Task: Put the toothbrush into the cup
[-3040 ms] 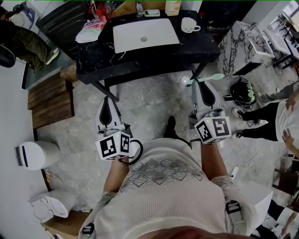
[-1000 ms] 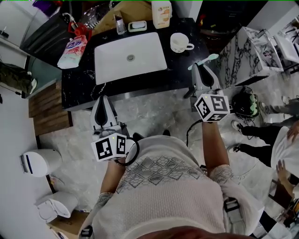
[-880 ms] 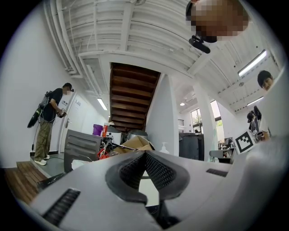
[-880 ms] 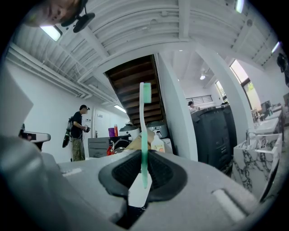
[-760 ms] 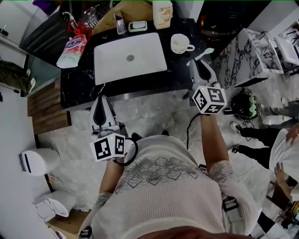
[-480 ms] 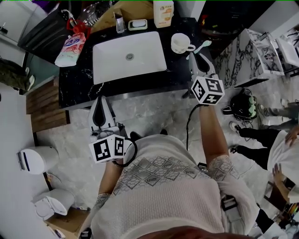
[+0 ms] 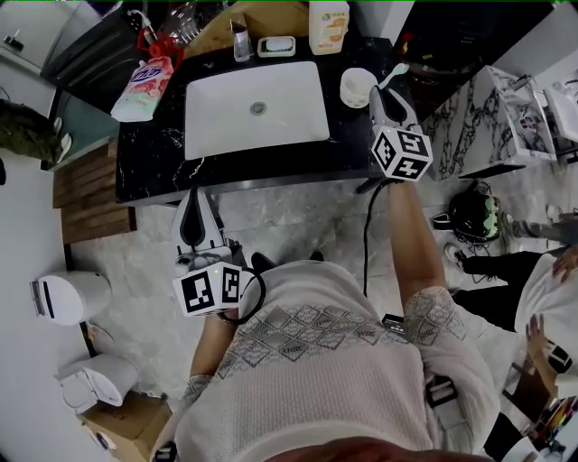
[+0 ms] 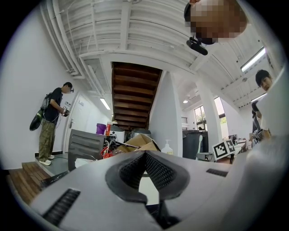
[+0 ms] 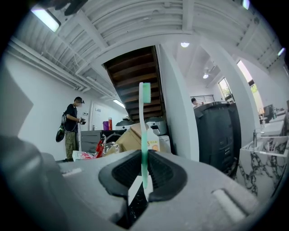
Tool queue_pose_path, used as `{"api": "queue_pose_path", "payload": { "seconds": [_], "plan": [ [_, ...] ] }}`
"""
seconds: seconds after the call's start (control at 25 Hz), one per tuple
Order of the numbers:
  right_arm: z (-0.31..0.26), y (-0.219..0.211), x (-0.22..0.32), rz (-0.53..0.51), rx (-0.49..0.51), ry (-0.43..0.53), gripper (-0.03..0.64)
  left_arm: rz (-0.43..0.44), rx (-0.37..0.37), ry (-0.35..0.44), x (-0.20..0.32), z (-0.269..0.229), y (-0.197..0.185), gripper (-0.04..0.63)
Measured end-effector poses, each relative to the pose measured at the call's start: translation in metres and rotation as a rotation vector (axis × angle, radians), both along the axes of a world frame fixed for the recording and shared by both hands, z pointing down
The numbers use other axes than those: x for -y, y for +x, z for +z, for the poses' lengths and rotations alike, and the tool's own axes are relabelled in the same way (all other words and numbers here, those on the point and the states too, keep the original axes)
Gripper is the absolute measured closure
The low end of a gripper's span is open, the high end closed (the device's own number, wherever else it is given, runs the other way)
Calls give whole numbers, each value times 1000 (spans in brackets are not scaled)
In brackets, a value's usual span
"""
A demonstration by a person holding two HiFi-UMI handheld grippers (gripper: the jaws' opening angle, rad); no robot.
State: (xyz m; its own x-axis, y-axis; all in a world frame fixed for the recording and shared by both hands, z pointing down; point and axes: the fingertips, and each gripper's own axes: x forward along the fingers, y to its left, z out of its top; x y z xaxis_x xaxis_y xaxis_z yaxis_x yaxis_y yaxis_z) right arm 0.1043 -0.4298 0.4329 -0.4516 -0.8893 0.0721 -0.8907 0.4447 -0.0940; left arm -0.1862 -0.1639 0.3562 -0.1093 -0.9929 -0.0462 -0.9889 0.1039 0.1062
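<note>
A white cup (image 7: 358, 87) stands on the black counter (image 7: 153, 153), right of the basin. My right gripper (image 7: 380, 91) hovers at the cup's right side, shut on a pale green toothbrush (image 7: 392, 75) whose head points away to the upper right. In the right gripper view the toothbrush (image 9: 144, 135) stands upright between the pads, bristle head on top; the cup is hidden there. My left gripper (image 7: 192, 197) hangs low over the floor in front of the counter, shut and empty. Its pads (image 8: 156, 169) meet at the tip.
A white basin (image 7: 256, 104) is set in the counter. Behind it are a soap dish (image 7: 276, 45), a bottle (image 7: 328, 18) and a pink packet (image 7: 144, 77). White bins (image 7: 68, 298) stand on the floor at left, and a person (image 7: 542, 289) is at right.
My right gripper has carried the toothbrush forward from over the floor to the counter, now beside the cup. The left gripper has barely moved.
</note>
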Motion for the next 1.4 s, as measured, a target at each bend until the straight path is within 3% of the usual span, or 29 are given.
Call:
{"api": "queue_pose_path", "payload": {
  "seconds": [0.64, 1.4],
  "plan": [
    [53, -5, 64, 39, -53, -64, 572, -55, 19, -35, -2, 8, -13, 597],
    [101, -11, 85, 36, -120, -199, 571, -88, 31, -16, -2, 9, -22, 597]
  ]
}}
